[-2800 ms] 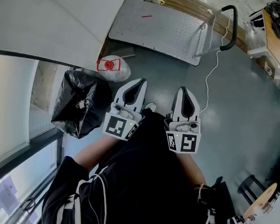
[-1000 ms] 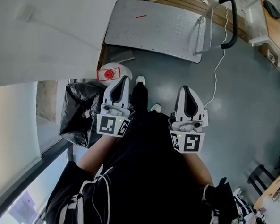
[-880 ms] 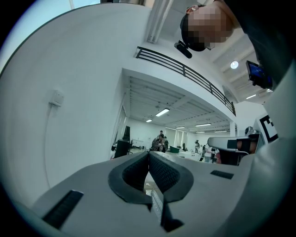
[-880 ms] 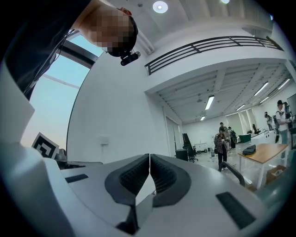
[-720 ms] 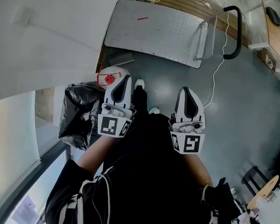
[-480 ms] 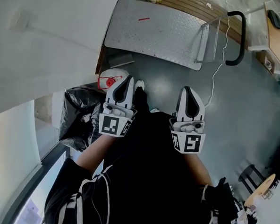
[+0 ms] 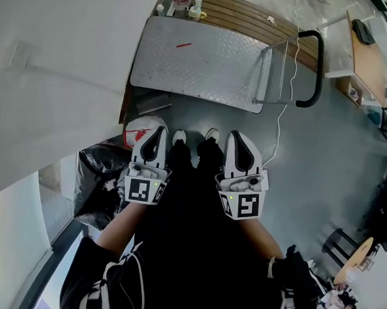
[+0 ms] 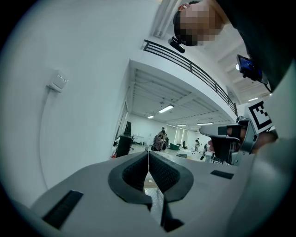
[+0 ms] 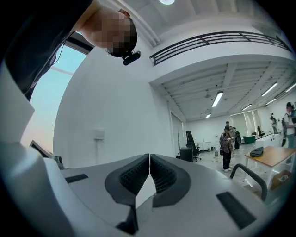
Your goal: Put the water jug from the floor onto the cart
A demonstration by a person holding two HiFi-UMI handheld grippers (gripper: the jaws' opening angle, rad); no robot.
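The water jug (image 7: pixel 136 130), white with a red cap, stands on the grey floor by the wall, partly hidden behind my left gripper (image 7: pixel 157 130). The cart (image 7: pixel 199 56) is a flat metal platform just ahead, with its black handle (image 7: pixel 314 66) at the right end. Both grippers point level over the person's shoes. My left gripper (image 8: pixel 148 152) is shut with nothing between its pads. My right gripper (image 7: pixel 238 135) is also shut and empty, as its own view (image 9: pixel 149 156) shows. The cart handle (image 9: pixel 249 173) shows low at the right of the right gripper view.
A black rubbish bag (image 7: pixel 97 174) slumps against the wall to the left of the jug. Bottles (image 7: pixel 190 0) stand beyond the cart on wooden boards (image 7: pixel 254 20). A white cable (image 7: pixel 282 120) hangs past the cart handle. A desk (image 7: pixel 363 53) and a stool (image 7: pixel 338 241) are at the right.
The person has stepped towards the cart, carrying both grippers forward. The jug now lies beside the left gripper rather than ahead of it. Both grippers stayed shut.
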